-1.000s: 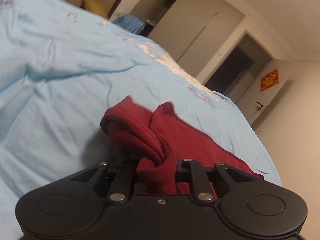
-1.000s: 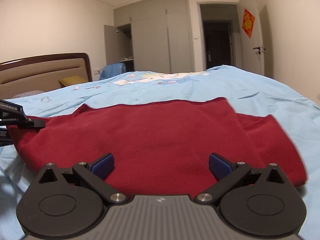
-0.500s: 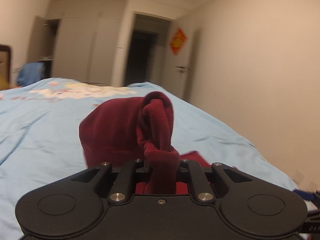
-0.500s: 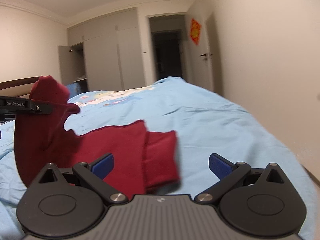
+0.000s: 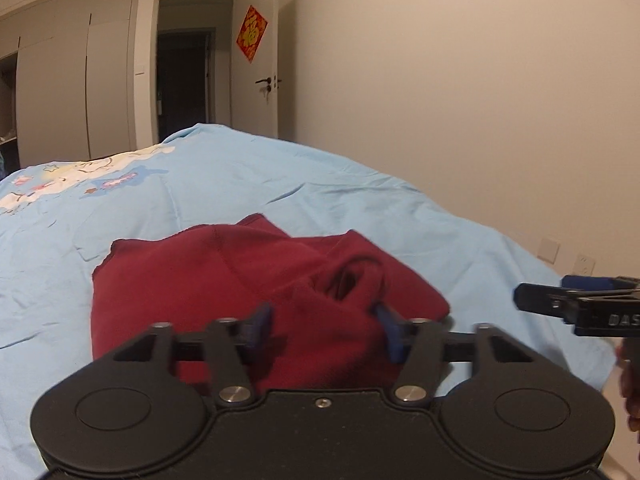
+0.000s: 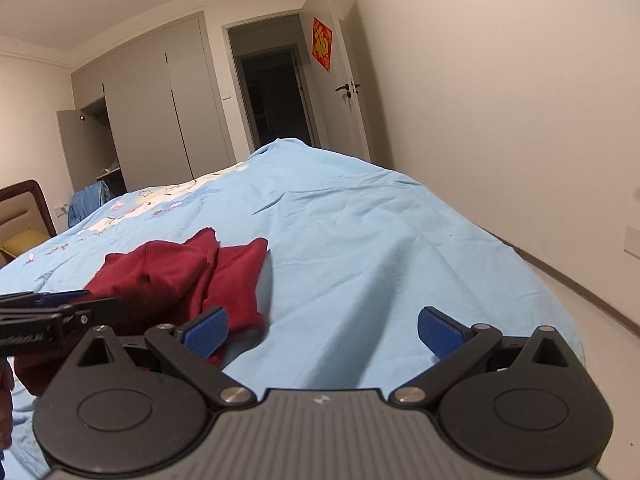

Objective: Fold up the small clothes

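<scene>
Evidently soft and limp, the red garment (image 5: 224, 280) bunches between the left gripper (image 5: 324, 324)'s parted, unclamped fingers, while the right gripper (image 6: 322, 330) beside it gapes empty; pinch a hem edge.

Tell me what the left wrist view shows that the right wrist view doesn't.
Left wrist only: the left tongs open around a bunched fold of the red garment, and wall sockets. Right wrist only: the right tongs open over bare blue bedsheet, the headboard, an open wardrobe door. Both: garment, bedsheet, doorway, red door decoration.
</scene>
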